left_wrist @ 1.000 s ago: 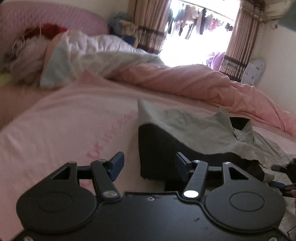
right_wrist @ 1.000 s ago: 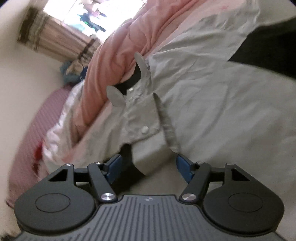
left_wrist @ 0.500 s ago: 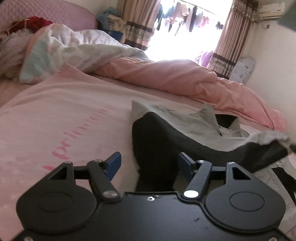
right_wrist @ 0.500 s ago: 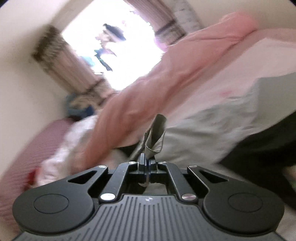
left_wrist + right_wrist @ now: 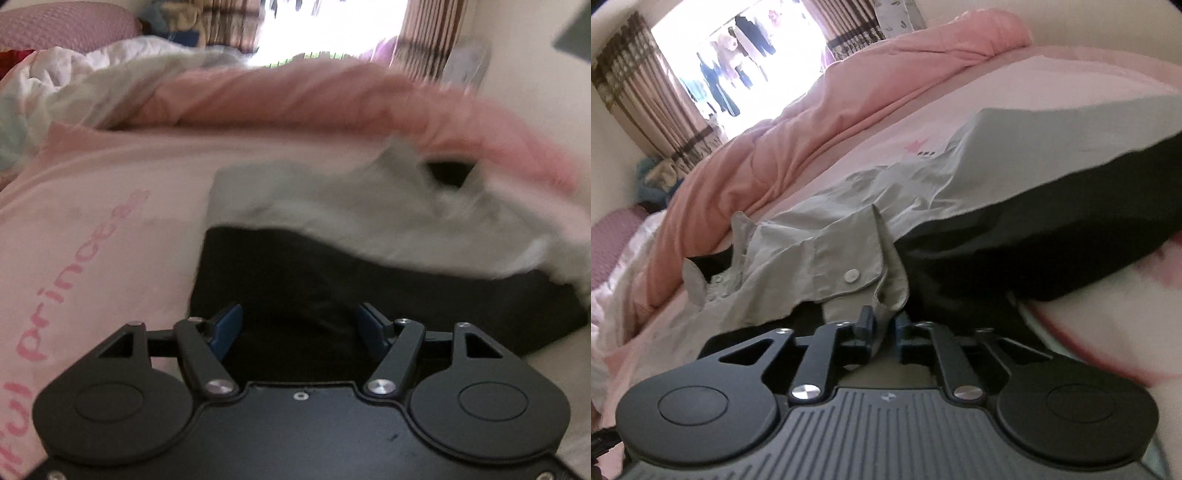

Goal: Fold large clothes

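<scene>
On the pink bed sheet (image 5: 1015, 92) the grey-and-black button-up cotton garment (image 5: 1015, 158) lies spread, the left gripper (image 5: 301, 326) released over its black hem at 6 o'clock, the right gripper (image 5: 884, 325), fingers just reopening slightly, loosely straddling its grey cuff (image 5: 886, 273).

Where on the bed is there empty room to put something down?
Bare pink sheet lies left of the grey-and-black garment, up to the pink quilt. It is crowded where the garment spreads and the quilt is bunched along the far side.
</scene>
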The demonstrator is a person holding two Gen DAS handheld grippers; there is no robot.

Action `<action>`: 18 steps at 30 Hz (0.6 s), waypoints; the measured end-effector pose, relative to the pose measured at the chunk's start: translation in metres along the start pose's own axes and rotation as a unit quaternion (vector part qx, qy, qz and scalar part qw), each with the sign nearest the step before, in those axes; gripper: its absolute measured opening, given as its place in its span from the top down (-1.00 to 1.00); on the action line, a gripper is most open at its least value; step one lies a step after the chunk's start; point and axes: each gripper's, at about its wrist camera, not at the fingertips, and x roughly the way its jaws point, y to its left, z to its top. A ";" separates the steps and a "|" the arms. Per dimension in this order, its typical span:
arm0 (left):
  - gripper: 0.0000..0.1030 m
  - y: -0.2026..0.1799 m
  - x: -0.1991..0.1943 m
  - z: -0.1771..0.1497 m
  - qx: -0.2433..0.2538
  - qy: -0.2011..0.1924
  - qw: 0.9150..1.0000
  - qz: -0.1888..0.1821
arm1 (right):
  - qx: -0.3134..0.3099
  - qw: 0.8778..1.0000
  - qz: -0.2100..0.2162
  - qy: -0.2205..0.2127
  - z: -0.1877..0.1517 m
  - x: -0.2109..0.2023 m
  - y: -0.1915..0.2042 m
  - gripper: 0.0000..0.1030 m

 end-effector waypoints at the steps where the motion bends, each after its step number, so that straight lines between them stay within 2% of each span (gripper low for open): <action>1: -0.33 0.004 0.005 -0.002 0.002 0.005 1.000 0.008 | -0.001 1.000 -0.007 -0.004 0.003 -0.009 -0.002 0.51; 3: -0.32 0.010 0.000 0.001 -0.007 0.003 1.000 0.000 | -0.013 0.999 -0.006 -0.029 0.005 -0.024 0.002 0.46; 5: -0.32 0.015 -0.010 0.010 -0.026 -0.008 1.000 -0.015 | -0.044 0.997 0.014 -0.056 0.007 -0.036 0.017 0.44; 7: -0.39 0.014 -0.020 0.022 -0.033 -0.028 0.999 -0.027 | -0.069 0.994 0.047 -0.063 0.007 -0.040 0.035 0.43; 10: -0.46 0.006 -0.023 0.036 -0.024 -0.044 0.998 -0.037 | -0.098 0.991 0.079 -0.047 0.004 -0.030 0.058 0.43; 13: -0.54 -0.001 -0.005 0.038 -0.013 -0.031 0.999 -0.033 | -0.114 0.991 0.062 -0.026 -0.003 -0.009 0.064 0.41; 16: -0.55 -0.005 0.017 0.027 -0.007 -0.005 0.999 -0.031 | -0.106 0.994 0.036 0.000 -0.012 0.010 0.054 0.38; 18: -0.67 -0.007 0.030 0.015 0.002 -0.001 1.000 -0.024 | -0.099 0.994 0.043 0.007 -0.016 0.018 0.046 0.39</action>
